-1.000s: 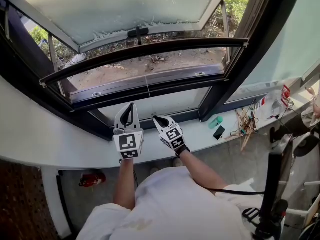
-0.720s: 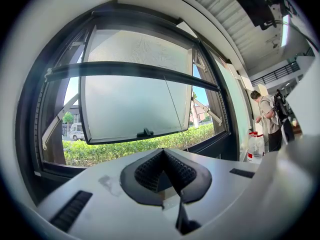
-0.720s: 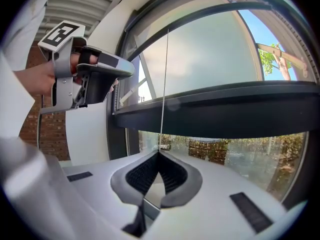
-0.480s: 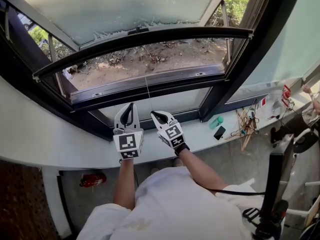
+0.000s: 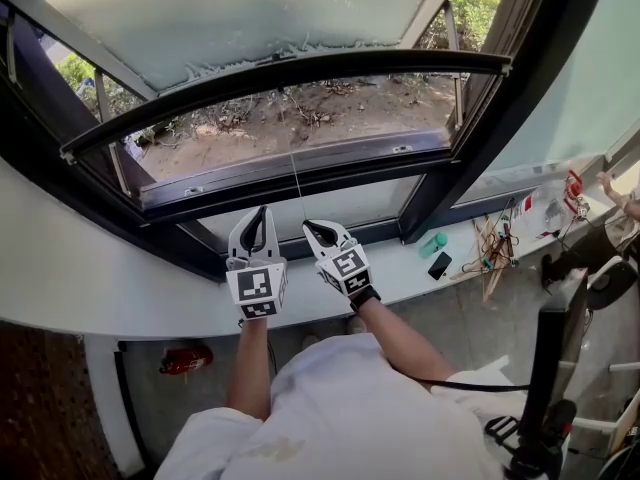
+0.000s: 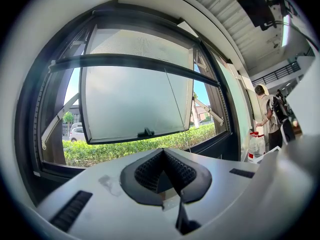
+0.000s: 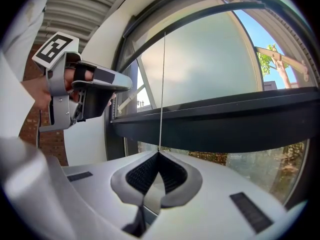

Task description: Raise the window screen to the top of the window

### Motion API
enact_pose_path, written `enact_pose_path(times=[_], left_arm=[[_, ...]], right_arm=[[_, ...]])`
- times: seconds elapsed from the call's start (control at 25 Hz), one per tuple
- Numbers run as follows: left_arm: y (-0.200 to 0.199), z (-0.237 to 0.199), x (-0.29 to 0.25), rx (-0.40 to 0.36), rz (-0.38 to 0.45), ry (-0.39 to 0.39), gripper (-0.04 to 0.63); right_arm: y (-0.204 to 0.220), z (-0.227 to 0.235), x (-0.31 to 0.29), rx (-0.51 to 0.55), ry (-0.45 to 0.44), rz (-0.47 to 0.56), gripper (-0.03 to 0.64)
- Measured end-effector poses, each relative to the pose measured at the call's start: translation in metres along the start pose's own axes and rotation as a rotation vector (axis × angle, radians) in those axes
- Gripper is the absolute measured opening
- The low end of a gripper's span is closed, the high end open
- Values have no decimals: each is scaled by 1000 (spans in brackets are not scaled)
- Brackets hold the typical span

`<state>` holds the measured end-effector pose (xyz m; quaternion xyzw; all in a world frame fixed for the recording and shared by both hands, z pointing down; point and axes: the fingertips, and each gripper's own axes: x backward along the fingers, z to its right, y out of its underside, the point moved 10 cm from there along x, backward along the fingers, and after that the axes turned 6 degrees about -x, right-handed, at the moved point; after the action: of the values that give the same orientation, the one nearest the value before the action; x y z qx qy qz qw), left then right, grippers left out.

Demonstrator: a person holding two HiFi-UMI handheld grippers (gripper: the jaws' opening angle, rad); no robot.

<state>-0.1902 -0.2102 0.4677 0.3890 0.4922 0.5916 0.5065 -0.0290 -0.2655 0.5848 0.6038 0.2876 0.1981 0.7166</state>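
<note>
The screen bar (image 5: 290, 80) spans the dark window frame (image 5: 470, 158) in the upper part of the opening, short of the frame's top in the left gripper view, above and beyond both your grippers. One thin cord (image 5: 296, 190) drops straight from the bar's middle to your right gripper (image 5: 314, 233). Its jaws are pinched fully together on the cord's lower end, and in the right gripper view the cord rises in a straight line from the jaw tips to the bar. Your left gripper (image 5: 258, 224) sits just beside the right one, on its left and apart from the cord, jaws closed together with nothing between them. Both grippers are over the white sill (image 5: 110, 288), below the bar. Beyond the bar one frosted pane (image 5: 230, 8) is swung outward, with shrubs and bare ground under it. Containers: one green bottle (image 5: 432, 244) on the sill at the right, contents can't tell. One clear bottle with a red label (image 6: 255, 146) shows in the left gripper view, contents can't tell. Beside the green bottle lie one black phone (image 5: 438, 265) and a clutter of wooden sticks (image 5: 490, 253), too tangled to count. One red item (image 5: 185, 358) is on the floor under the sill, too small to identify. Counts: one bar, one cord, two grippers, two bottles, one phone.
</note>
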Motion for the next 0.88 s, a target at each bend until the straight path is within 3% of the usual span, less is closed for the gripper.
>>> enact_pose_path(times=[0.36,0.64,0.88], left_arm=[[9,0,-4,28,-8,0,2],[8,-2,-6,36,-7,-3,2],[8,-2,-7,32,-1,-1,2]], right_arm=[[-26,0,2,33,-7,50,3],[-73,-3,3,94,-11,136,3],[-71,0,4,81,0,143,3]])
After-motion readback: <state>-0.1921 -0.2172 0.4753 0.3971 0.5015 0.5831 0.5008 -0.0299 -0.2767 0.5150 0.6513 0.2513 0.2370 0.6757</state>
